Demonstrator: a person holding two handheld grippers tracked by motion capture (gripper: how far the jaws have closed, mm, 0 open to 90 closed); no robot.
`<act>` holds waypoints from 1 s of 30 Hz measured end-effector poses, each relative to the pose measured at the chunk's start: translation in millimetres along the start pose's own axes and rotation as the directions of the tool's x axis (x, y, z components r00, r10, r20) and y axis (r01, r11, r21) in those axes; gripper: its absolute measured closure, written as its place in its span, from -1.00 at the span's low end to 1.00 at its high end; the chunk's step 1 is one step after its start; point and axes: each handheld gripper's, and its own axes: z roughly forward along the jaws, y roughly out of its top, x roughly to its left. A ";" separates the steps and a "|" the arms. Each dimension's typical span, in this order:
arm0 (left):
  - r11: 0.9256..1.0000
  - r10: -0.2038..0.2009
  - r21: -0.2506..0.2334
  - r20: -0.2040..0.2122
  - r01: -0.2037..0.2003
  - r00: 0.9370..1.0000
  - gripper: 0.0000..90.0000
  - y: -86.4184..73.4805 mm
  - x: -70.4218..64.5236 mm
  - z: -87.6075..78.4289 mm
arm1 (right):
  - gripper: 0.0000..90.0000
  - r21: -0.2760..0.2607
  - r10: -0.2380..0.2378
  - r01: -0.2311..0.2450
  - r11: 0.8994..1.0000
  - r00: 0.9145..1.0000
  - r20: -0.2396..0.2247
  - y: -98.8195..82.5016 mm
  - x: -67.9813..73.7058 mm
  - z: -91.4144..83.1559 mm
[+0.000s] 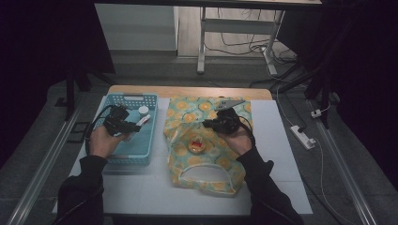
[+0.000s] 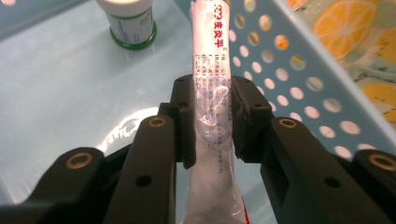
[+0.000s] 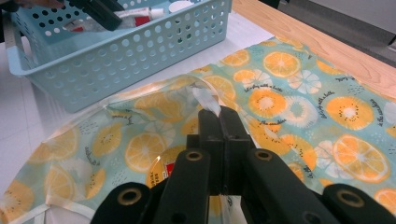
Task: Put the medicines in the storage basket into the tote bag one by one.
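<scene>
Left gripper (image 2: 212, 116) clamps a white soft tube (image 2: 211, 84) over the pale-blue perforated basket (image 2: 299, 70); right gripper (image 3: 219, 116), jaws clenched, pinches the citrus-print fabric bag (image 3: 299, 107), whose mouth may sag and block the tube.

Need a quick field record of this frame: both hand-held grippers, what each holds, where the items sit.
left hand-held gripper: shut on white tube, over blue basket
right hand-held gripper: shut on fold of citrus-print bag
in basket: small white bottle
in bag: round item with red label
surface: white table
</scene>
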 end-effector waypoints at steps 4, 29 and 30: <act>1.000 0.013 -0.018 0.001 -0.013 1.000 0.61 1.7 -3.0 -9.1 | 1.00 -0.003 -0.002 0.002 1.000 1.000 -0.002 0.5 0.2 -0.6; 0.995 0.077 -0.078 0.091 -0.070 0.993 0.61 11.4 -44.7 -39.0 | 1.00 -0.009 0.000 0.000 1.000 1.000 0.002 1.4 -0.4 -2.6; 0.994 0.083 -0.078 0.096 -0.076 0.992 0.61 11.7 -47.5 -39.1 | 1.00 -0.011 0.002 -0.002 1.000 1.000 0.002 1.3 -0.4 -2.8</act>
